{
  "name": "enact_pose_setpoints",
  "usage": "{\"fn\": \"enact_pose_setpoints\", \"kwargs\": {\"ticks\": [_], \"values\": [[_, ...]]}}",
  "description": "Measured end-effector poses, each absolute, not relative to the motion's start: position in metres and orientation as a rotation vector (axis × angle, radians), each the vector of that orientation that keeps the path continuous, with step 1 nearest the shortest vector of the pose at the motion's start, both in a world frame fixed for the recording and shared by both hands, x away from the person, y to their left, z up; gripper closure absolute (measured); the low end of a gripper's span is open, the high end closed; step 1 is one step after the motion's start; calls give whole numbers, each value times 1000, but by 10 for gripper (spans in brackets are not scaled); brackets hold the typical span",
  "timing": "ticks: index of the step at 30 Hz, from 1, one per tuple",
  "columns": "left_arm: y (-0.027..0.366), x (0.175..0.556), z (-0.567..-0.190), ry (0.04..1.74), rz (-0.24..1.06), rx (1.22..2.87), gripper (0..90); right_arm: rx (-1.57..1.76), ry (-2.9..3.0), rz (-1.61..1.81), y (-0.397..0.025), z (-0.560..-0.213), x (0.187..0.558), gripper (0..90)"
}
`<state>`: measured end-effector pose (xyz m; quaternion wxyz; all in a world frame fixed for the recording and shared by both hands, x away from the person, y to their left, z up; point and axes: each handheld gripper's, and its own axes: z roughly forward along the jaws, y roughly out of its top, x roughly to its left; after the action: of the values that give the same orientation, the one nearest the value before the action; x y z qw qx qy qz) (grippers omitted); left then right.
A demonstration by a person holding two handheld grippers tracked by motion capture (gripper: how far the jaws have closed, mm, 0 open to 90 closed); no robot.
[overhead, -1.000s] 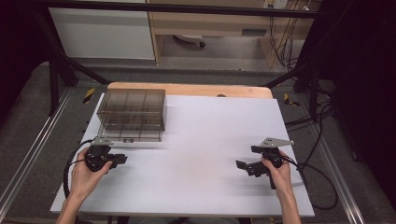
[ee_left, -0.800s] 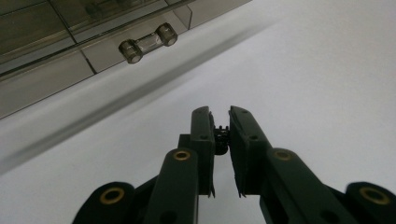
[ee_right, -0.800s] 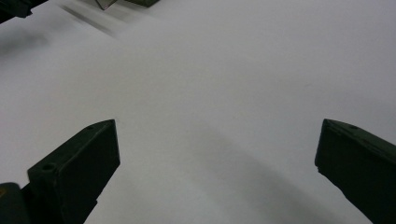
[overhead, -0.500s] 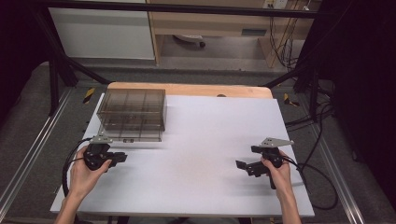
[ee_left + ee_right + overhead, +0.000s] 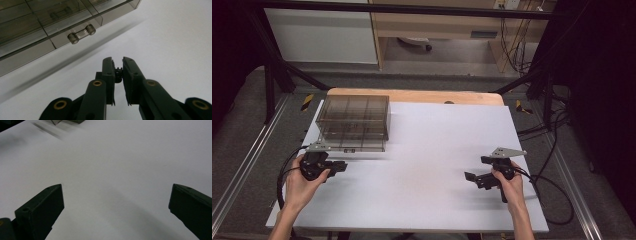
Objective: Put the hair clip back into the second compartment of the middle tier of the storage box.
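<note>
A smoky, see-through drawer box is sitting at the far left of a white table, its front facing the person. A small clear bar handle is sticking out from the lowest drawer front, with its long axis running along that front, parallel to the table.

The left gripper is hovering just in front of the box, near its lower left corner, and is held in the person's left hand. In the left gripper view the handle is lying ahead of the jaws and off to their upper left, close but not touching. The left gripper's jaws are drawn nearly together, with a thin slit between them and nothing in it. As they are pointing now, they are aiming past the handle toward bare table, so reaching it would probably mean swinging left and spreading the jaws first.

The right gripper is resting well apart on the right side of the table, in the person's right hand. In the right gripper view its jaws are spread wide, holding nothing, and are looking across open white surface, with a corner of the box far off at the top edge. The left hand is much the nearer of the two to the box.

Compared with the high view a second ago, both grippers and the box are sitting in practically the same places; no clear shift is showing.
</note>
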<state>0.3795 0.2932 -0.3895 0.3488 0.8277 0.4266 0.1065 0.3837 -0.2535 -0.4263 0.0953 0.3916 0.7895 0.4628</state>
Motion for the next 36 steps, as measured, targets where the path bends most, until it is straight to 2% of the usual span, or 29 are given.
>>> {"fn": "enact_pose_setpoints", "kwargs": {"ticks": [36], "values": [[285,386,-372,1075,302,2141,794,1168,2337,1373,-254,-426,383,5]]}}
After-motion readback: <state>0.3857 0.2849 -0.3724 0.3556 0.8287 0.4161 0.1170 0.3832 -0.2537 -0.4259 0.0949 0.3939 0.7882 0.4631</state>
